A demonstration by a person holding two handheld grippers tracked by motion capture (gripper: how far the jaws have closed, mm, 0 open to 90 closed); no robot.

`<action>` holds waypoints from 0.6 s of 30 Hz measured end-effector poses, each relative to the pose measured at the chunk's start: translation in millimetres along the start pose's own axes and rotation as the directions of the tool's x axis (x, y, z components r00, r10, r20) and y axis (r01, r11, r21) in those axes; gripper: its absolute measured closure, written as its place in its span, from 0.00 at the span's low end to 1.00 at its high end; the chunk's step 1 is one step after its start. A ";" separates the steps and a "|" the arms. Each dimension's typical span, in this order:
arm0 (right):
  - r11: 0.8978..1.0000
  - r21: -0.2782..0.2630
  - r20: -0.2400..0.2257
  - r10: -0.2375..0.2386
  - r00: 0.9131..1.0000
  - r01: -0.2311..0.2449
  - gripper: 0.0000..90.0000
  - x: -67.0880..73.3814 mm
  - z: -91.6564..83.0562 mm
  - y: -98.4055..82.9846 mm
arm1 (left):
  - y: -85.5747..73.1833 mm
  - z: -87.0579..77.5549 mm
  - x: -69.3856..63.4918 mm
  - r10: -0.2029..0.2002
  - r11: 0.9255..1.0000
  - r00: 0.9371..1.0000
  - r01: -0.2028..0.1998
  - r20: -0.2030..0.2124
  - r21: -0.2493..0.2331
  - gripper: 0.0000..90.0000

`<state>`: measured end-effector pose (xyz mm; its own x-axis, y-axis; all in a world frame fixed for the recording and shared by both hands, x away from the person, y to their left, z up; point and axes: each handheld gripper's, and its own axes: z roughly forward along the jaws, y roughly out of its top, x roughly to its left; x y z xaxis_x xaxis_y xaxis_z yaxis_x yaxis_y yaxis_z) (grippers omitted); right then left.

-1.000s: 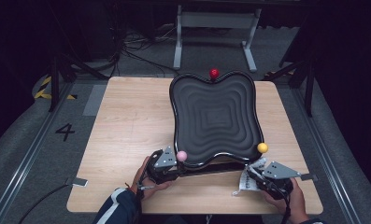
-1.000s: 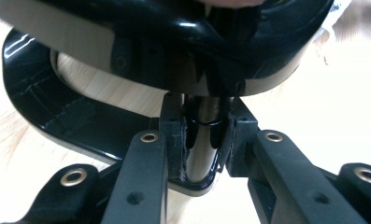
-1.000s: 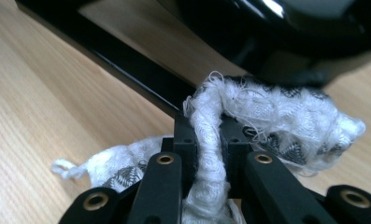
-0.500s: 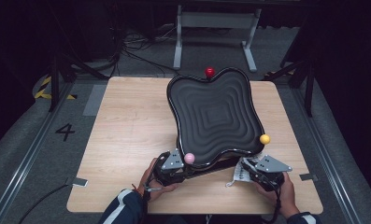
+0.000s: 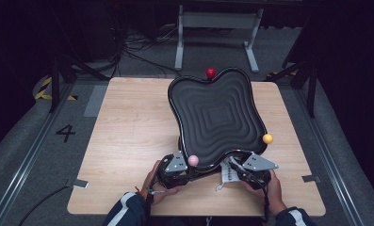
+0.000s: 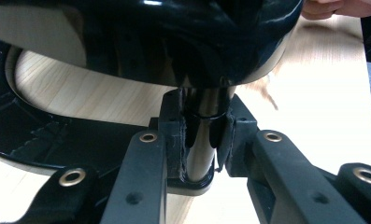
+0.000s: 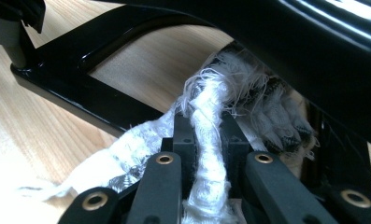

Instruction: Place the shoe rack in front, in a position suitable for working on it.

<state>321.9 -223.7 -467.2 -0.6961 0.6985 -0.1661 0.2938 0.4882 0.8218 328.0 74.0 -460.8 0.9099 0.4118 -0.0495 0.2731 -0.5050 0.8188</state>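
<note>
The left gripper (image 6: 199,140) clamps the black post (image 6: 204,130) under the wavy black tray (image 5: 217,115), which sits tilted over the table's (image 5: 128,136) near edge. The right gripper (image 7: 206,135) pinches a frayed white cloth (image 7: 206,154) just beneath the tray's rim. Red (image 5: 210,72), yellow (image 5: 267,138) and pink balls (image 5: 192,160) stand around its rim.

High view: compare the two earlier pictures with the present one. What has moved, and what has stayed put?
The black wavy tray has swung, its near edge shifting left. The right gripper, clamped on a white cloth, moved left along that edge. The left gripper stays shut on the tray's post; red ball unmoved.
</note>
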 end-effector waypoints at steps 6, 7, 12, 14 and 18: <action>1.000 0.000 0.004 -0.030 1.000 0.030 0.90 5.8 7.6 4.2 | -0.6 1.8 0.8 -0.007 1.000 1.000 0.008 0.001 -0.018 0.82; 1.000 0.002 -0.002 -0.029 1.000 0.029 0.90 7.0 9.1 5.2 | -0.5 1.6 0.3 -0.007 1.000 1.000 0.006 -0.002 -0.014 0.82; 0.998 -0.002 -0.008 -0.066 0.998 0.066 0.90 15.1 17.9 10.6 | 1.9 1.9 -0.3 -0.001 1.000 1.000 0.001 -0.008 0.002 0.82; 0.998 -0.002 -0.011 -0.067 0.998 0.067 0.90 18.3 20.3 11.4 | 2.5 2.3 1.0 0.001 1.000 1.000 -0.001 0.004 0.006 0.82; 0.996 -0.002 -0.008 -0.086 0.996 0.086 0.90 20.3 21.9 13.5 | 1.7 2.5 2.1 0.010 1.000 1.000 -0.010 0.006 0.003 0.82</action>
<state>326.0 -191.4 -471.5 -0.7237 0.6499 -0.2321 0.2319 0.5457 0.8053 331.2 72.1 -460.9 0.9147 0.4017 -0.0446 0.2644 -0.5113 0.8177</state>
